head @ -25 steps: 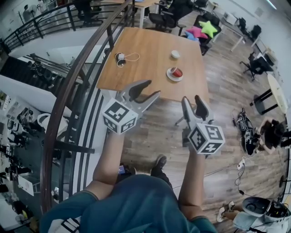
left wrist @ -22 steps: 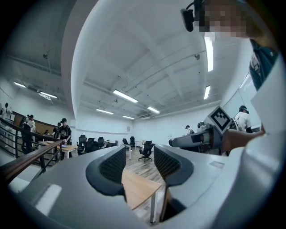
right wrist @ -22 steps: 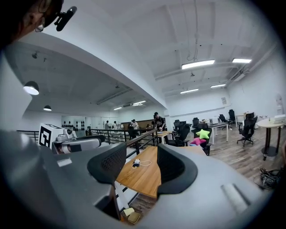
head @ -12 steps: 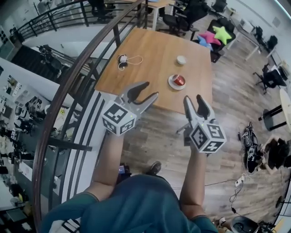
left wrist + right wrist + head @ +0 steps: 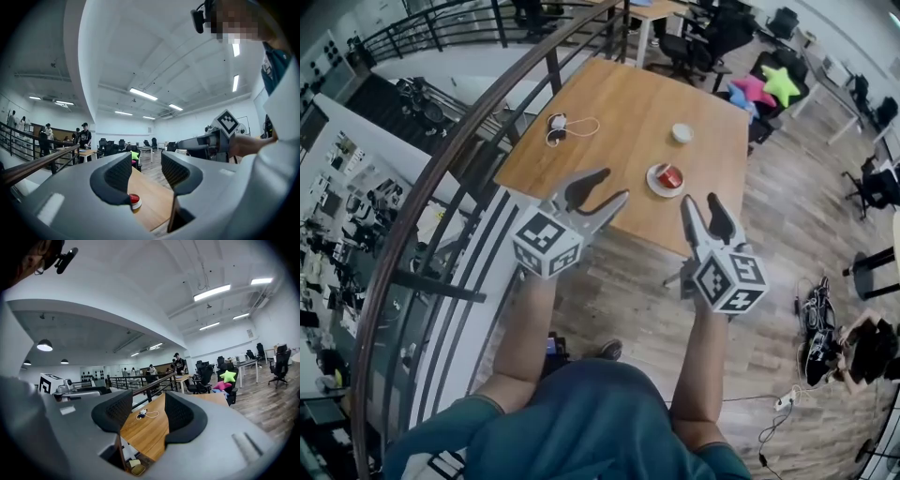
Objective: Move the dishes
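Observation:
A red cup on a white saucer (image 5: 667, 178) stands near the front edge of a wooden table (image 5: 619, 112). A small white bowl (image 5: 682, 133) sits behind it. My left gripper (image 5: 612, 185) is held open in the air in front of the table's near edge, with nothing between its jaws. My right gripper (image 5: 699, 201) is open too, just short of the edge and right of the saucer. In the left gripper view the red cup (image 5: 134, 198) shows low between the open jaws, far off. The right gripper view looks across the table (image 5: 140, 432), jaws empty.
A white cable with a dark plug (image 5: 560, 123) lies on the table's left part. A curved dark railing (image 5: 459, 169) runs along the left, with a drop beyond it. Office chairs and star cushions (image 5: 769, 86) stand behind the table. Several people stand by the far desks (image 5: 84, 137).
The table has drawn a little nearer and lower in the head view as the person steps forward. Both grippers keep the same open pose.

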`<state>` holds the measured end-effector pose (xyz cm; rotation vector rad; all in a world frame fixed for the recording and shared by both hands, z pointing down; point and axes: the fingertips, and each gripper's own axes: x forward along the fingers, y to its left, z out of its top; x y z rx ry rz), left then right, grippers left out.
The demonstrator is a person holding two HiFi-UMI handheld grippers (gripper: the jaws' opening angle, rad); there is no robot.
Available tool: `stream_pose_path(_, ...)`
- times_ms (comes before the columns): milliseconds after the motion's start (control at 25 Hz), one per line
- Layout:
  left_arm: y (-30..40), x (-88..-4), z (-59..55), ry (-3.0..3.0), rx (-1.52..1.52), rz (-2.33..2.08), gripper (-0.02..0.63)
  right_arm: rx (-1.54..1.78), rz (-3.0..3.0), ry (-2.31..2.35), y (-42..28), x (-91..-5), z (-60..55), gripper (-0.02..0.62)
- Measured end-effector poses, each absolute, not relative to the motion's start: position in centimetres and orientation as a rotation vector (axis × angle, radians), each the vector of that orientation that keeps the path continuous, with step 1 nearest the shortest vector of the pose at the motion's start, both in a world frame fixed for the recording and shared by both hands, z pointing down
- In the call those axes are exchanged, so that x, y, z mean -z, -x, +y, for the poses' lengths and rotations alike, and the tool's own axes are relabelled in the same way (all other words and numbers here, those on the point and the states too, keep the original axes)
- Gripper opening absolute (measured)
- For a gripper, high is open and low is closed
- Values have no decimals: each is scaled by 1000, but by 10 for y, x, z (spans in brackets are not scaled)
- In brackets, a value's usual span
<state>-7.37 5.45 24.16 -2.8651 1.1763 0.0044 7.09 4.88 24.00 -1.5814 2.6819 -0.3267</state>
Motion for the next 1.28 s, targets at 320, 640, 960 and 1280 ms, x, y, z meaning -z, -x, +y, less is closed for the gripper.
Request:
stream_pose_path(320, 40, -245, 36, 2844, 28, 1209, 186, 349, 2686, 1539, -105, -247, 27, 225)
stream_pose_path(640, 18, -256, 21, 2870, 64, 1168, 186, 399, 2661, 1568, -125, -266, 16, 225)
stream_pose_path(960, -5, -264, -20, 2944, 22, 1049, 186, 405, 2615, 1713, -147, -273, -1, 225)
stream_pose_path(1280, -31, -259, -80, 3000, -5, 909, 186, 404, 2540, 1837, -168, -268, -45, 225)
